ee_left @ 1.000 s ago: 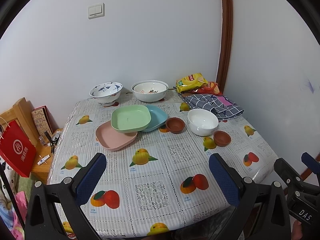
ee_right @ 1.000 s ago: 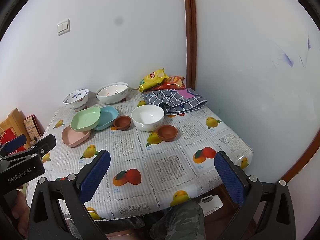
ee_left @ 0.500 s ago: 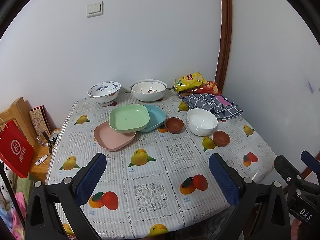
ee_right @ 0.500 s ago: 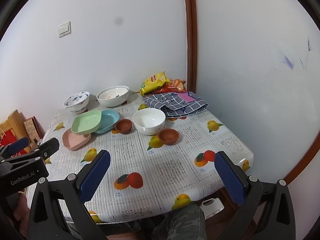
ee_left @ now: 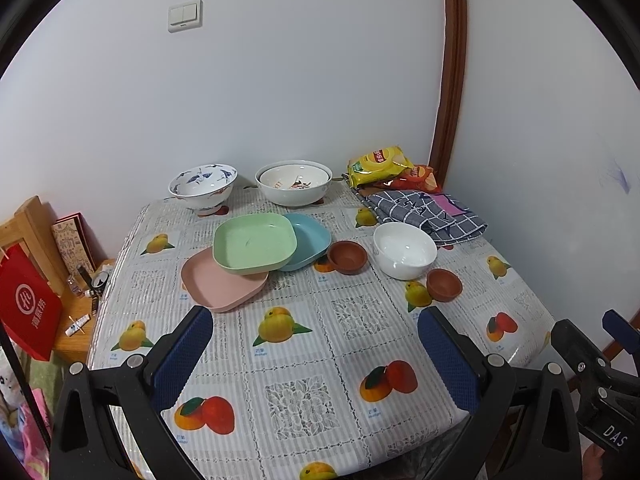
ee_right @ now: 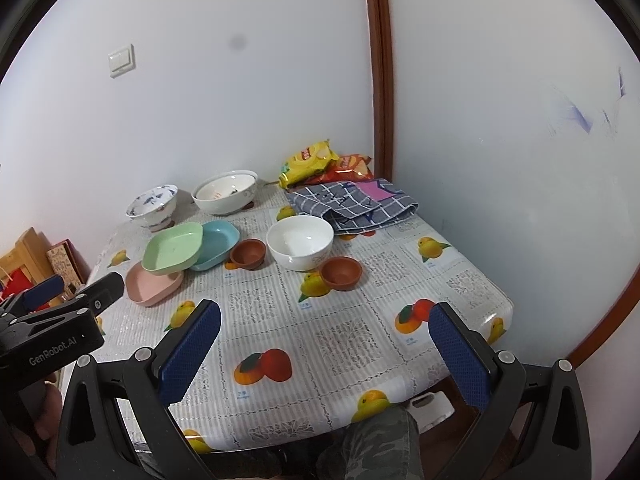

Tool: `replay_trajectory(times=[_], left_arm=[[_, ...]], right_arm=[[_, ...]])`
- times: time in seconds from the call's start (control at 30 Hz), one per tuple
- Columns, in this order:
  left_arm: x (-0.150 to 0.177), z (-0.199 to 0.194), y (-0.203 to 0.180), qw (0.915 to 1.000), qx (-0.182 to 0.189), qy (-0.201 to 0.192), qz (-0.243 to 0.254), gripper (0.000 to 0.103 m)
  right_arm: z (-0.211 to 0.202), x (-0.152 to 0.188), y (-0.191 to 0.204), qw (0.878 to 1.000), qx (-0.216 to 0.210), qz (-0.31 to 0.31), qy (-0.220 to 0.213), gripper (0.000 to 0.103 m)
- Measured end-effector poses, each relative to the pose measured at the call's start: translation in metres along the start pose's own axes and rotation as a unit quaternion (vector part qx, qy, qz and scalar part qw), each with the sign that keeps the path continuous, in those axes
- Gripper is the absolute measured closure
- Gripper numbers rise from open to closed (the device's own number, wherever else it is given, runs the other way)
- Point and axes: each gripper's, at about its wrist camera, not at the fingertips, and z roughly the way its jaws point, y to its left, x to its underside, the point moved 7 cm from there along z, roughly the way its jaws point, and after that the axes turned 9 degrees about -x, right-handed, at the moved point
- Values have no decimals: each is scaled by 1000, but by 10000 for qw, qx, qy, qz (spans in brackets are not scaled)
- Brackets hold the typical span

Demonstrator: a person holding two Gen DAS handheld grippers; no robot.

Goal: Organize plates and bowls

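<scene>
Both grippers hang at the near edge of the table (ee_left: 320,360), jaws spread wide and holding nothing: the left gripper (ee_left: 316,356) and the right gripper (ee_right: 326,354). Well beyond them, the green plate (ee_left: 256,242) lies propped across the pink plate (ee_left: 218,286) and the blue plate (ee_left: 308,244), tilted, I think, though the lens bends things. A white bowl (ee_right: 300,242) sits between two small brown bowls (ee_right: 248,253), and two bigger patterned bowls (ee_left: 294,182) stand by the wall. The risk: nudging that propped green plate could send it skating off, and glazed bowl rims may slip from the pads.
</scene>
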Motion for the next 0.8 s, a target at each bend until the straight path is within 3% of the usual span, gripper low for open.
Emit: replay_trajectory(times=[0.17,0.37,0.8], left_arm=[[-6,15,2,10000,-2,77,-25,0],[-14,35,3,9999,-89,104,62,0],[-37,99,20,9982,-263,515,-132,0]], right_arm=[[6,-5,2,9997,147,-208,-17,1],[23,-13,2,9999,-86,-60,-105,1],[96,-41,15,9987,-363,-186,301,1]])
